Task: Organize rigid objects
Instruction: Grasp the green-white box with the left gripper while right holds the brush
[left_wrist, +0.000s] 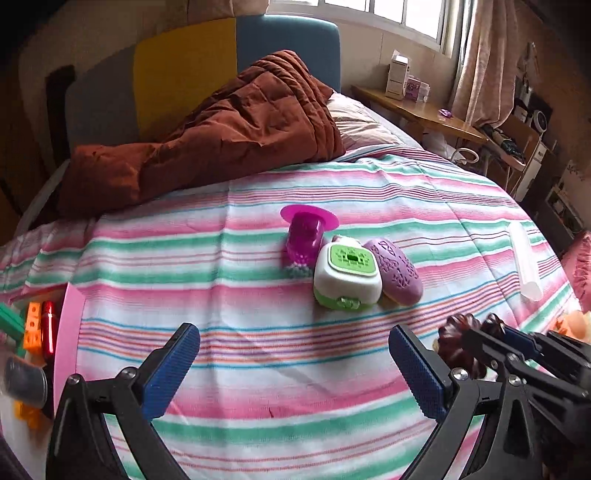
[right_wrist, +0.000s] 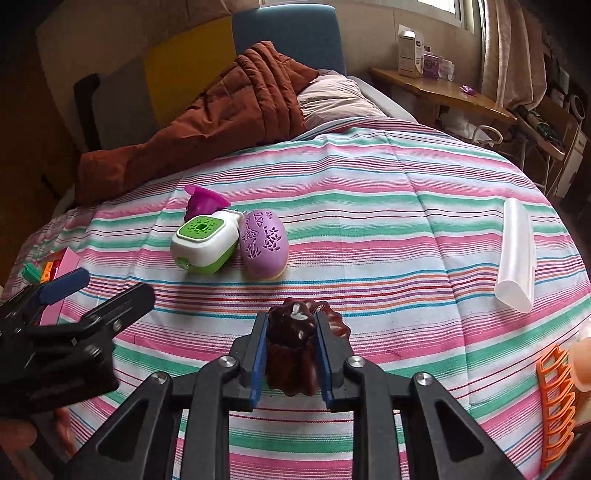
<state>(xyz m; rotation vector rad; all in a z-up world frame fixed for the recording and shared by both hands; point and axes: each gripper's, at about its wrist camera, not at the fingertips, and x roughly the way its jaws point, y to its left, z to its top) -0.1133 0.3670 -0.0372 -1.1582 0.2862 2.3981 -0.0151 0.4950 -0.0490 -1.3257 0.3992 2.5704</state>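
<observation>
My right gripper (right_wrist: 291, 325) is shut on a dark brown fluted mould-shaped object (right_wrist: 291, 354), held just above the striped bedspread; it also shows at the right of the left wrist view (left_wrist: 461, 343). My left gripper (left_wrist: 293, 354) is open and empty over the bedspread. Ahead lie a white and green box (left_wrist: 347, 277) (right_wrist: 205, 243), a purple egg-shaped case (left_wrist: 393, 271) (right_wrist: 264, 243) touching it, and a magenta cup (left_wrist: 304, 236) (right_wrist: 203, 201) on its side behind them.
A pink tray (left_wrist: 68, 317) with coloured blocks sits at the left. A clear plastic tube (right_wrist: 515, 254) lies at the right. An orange rack (right_wrist: 556, 402) is at the right edge. A brown quilt (left_wrist: 221, 125) is heaped at the bed's head.
</observation>
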